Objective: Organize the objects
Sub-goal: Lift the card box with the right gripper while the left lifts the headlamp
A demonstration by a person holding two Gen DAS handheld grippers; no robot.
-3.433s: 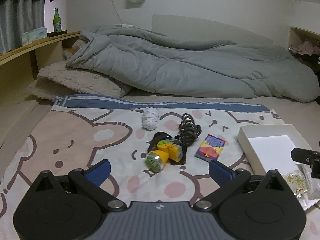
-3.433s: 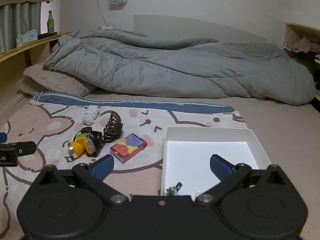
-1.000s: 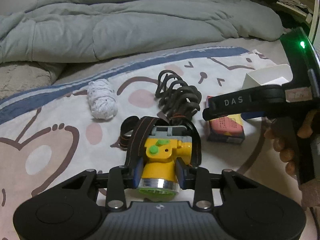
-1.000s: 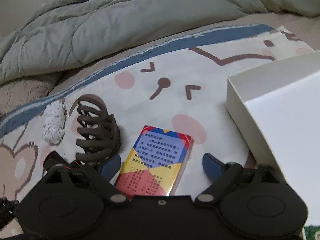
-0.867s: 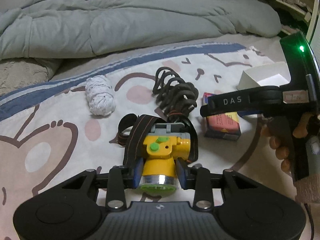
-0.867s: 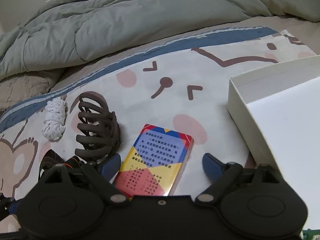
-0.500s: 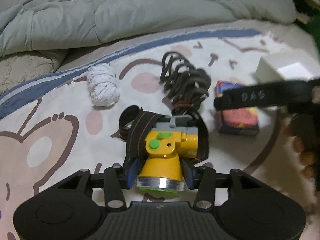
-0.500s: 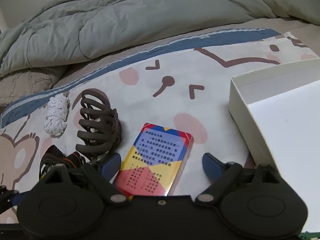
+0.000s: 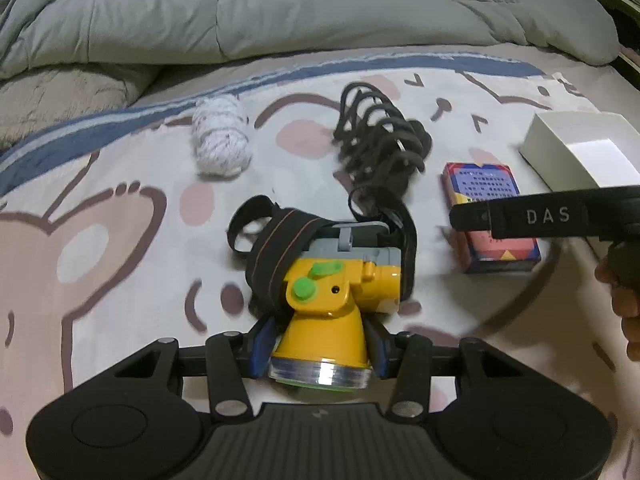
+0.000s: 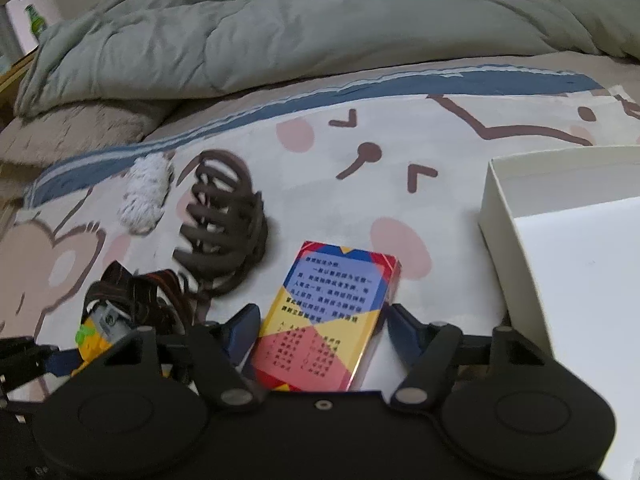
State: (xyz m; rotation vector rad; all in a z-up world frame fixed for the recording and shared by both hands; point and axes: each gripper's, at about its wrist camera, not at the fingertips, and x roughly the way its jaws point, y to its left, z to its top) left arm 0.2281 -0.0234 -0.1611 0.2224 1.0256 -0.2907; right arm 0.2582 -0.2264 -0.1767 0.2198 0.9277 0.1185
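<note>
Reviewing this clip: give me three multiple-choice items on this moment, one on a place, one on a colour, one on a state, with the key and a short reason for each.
1. Where does the hair claw lie?
A. between the white yarn ball and the card box
B. inside the white box
C. on the grey duvet

2. What colour is the body of the headlamp?
A. red
B. yellow
C. white

3. What lies between the fingers of the right gripper?
A. nothing
B. the yarn ball
C. the card box

Key:
1 A: in the left wrist view the claw sits on the printed sheet with the yarn ball to its left and the card box to its right.
2 B: yellow housing with green buttons, between the fingers of the left gripper.
3 C: the right fingers, which have just been closing, flank the box's sides.
</note>
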